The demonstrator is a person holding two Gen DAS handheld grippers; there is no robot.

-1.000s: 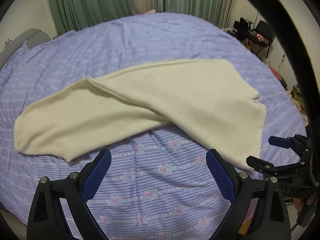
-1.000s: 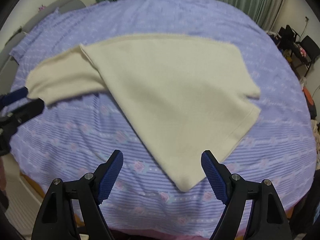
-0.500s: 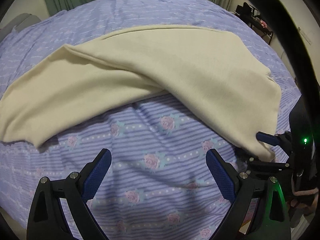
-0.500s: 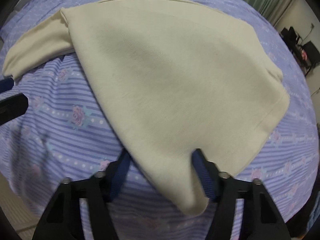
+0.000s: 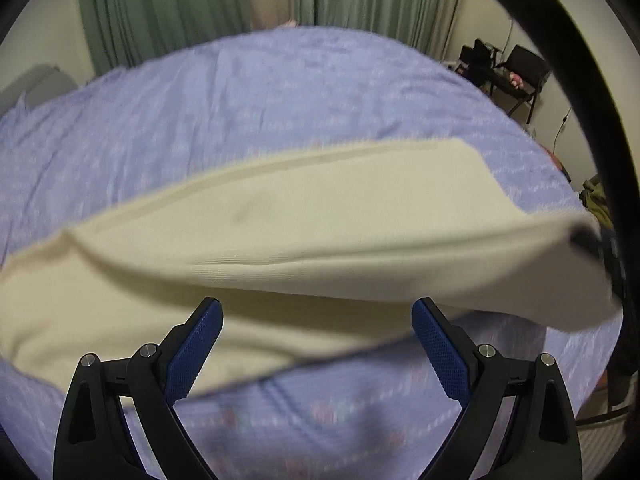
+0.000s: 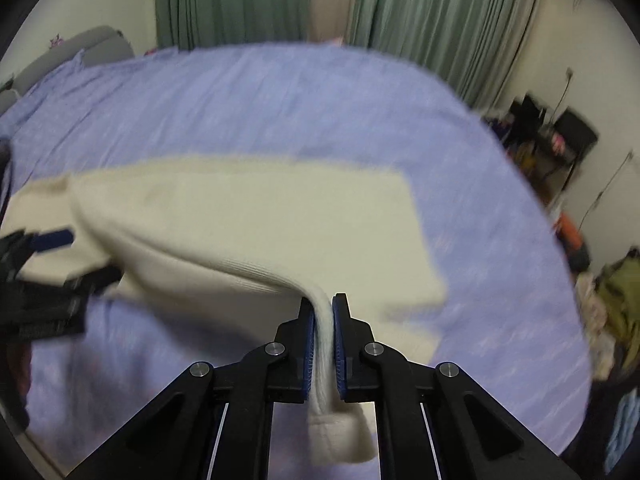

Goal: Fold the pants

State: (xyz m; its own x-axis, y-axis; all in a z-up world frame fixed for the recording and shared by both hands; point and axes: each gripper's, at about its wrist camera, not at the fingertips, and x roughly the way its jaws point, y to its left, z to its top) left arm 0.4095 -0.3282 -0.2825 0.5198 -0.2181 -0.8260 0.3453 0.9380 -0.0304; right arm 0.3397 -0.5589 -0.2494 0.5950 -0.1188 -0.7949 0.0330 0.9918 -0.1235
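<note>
Cream pants (image 5: pixel 320 216) lie on the purple flowered bedsheet (image 5: pixel 280 92), one leg crossing over the other. My right gripper (image 6: pixel 324 312) has its jaws closing tight on a bunched corner of the pants (image 6: pixel 240 216), pads pressing it from both sides. That corner is raised off the sheet (image 6: pixel 240 96), and a short flap hangs below the fingers. My left gripper (image 5: pixel 318 320) is open, and the near edge of the lower leg lies between its blue pads (image 5: pixel 196 344). In the right wrist view the left gripper (image 6: pixel 76 258) sits at the left, beside the pants. The right gripper (image 5: pixel 592 240) is a dark blur at the lifted corner.
Green curtains (image 6: pixel 240 0) hang behind the bed. A black chair and desk (image 5: pixel 516 72) stand at the right wall, with piled clothes (image 6: pixel 616 288) on the floor by the bed's right side. A grey headboard (image 6: pixel 80 48) is at the far left.
The right gripper has shut on the near corner of the pants and lifted it off the bed. The left gripper has moved in over the lower leg's edge, still open.
</note>
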